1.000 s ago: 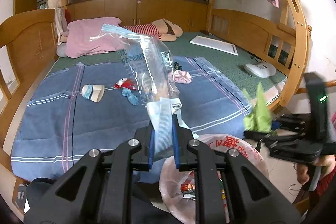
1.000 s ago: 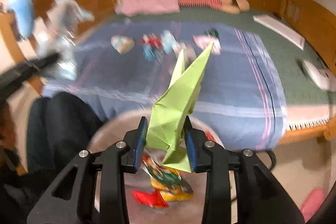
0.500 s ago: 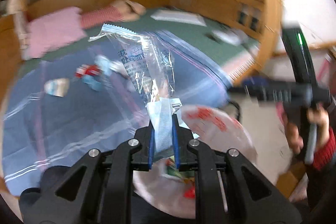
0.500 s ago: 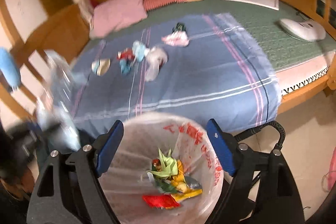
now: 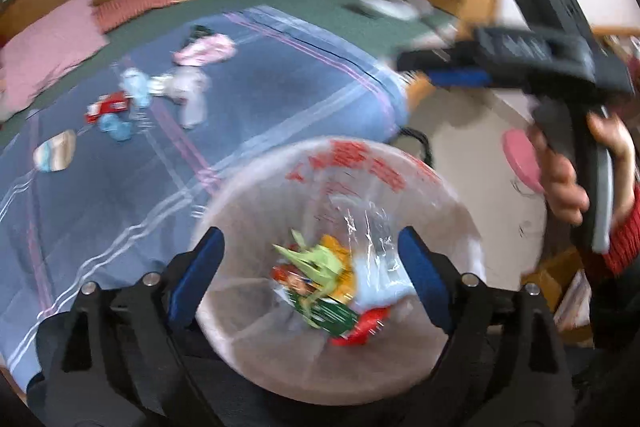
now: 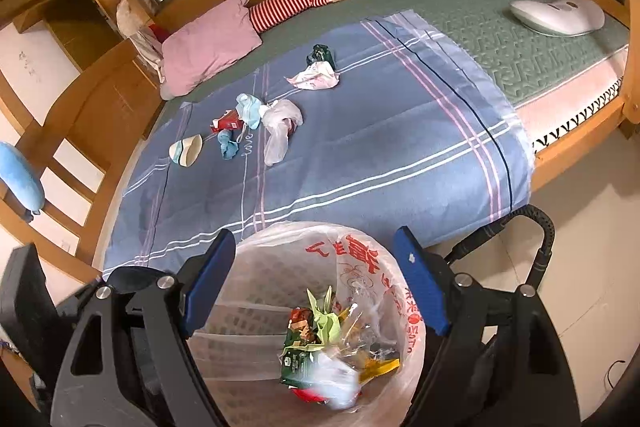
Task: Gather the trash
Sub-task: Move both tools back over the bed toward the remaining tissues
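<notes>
Both grippers hang over the bin [image 6: 404, 311] with nothing between their blue pads: the left gripper [image 5: 310, 275] spread wide, the right gripper [image 6: 316, 279] likewise. Inside lie a green paper [image 6: 329, 321], a clear bag [image 5: 368, 227], blurred in the left view, and wrappers [image 6: 298, 363]. More trash [image 6: 276, 125] lies scattered on the blue sheet [image 6: 380, 155], well apart from the bin.
</notes>
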Available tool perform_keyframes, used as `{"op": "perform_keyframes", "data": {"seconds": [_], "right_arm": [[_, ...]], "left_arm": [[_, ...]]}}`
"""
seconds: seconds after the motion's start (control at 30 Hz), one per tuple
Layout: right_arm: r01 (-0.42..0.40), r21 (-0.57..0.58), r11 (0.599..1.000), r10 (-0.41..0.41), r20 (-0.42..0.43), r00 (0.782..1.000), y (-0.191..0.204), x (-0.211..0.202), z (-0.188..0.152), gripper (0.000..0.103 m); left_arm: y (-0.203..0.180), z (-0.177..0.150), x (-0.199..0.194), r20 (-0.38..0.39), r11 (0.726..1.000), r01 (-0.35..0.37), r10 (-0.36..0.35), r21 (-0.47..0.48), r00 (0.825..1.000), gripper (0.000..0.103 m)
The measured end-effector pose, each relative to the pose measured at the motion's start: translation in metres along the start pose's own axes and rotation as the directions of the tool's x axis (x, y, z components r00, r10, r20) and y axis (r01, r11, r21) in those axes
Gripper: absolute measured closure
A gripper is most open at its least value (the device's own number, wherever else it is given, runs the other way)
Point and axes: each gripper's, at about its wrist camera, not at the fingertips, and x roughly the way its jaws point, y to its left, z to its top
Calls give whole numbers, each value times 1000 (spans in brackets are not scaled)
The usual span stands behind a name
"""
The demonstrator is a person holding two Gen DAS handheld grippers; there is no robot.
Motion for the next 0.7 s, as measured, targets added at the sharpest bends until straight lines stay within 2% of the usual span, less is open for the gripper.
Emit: {"op": "perform_keyframes", "data": {"seconds": [0.13,0.23,0.33,0.37,0.47,0.53,0.6,0.67,0.7], "right_arm": [[8,-1,1000,-8,-9,1000,0,5,0,23],[5,-2,1000,-5,-21,1000,3,14,5,23],[-1,-28,1000,0,-21,1000,14,29,21,23],[-3,-49,999,2,-17,1000,22,38,30,23],[18,-106,994,-20,-25,999,45,76,58,23],[0,-122,993,-7,-60,998,60,111,78,23],[0,-130,991,-11,-87,996,76,160,103,23],[25,-128,991,-41,-122,992,85,207,126,23],[47,-120,992,-61,-122,991,89,224,136,23]], "left_arm": [[50,4,-3,24,981,-74,79,-180,997,14],[96,5,1,22,931,-166,183,-324,983,13],[141,14,8,40,859,-265,313,-438,949,11],[159,19,13,58,829,-307,375,-468,925,10],[196,25,26,47,768,-370,459,-523,887,9],[220,23,36,17,728,-370,464,-577,886,8],[246,12,45,-45,645,-330,416,-690,908,8],[260,2,50,-15,577,-254,386,-776,922,7],[265,0,54,-15,565,-243,377,-788,926,6]]}}
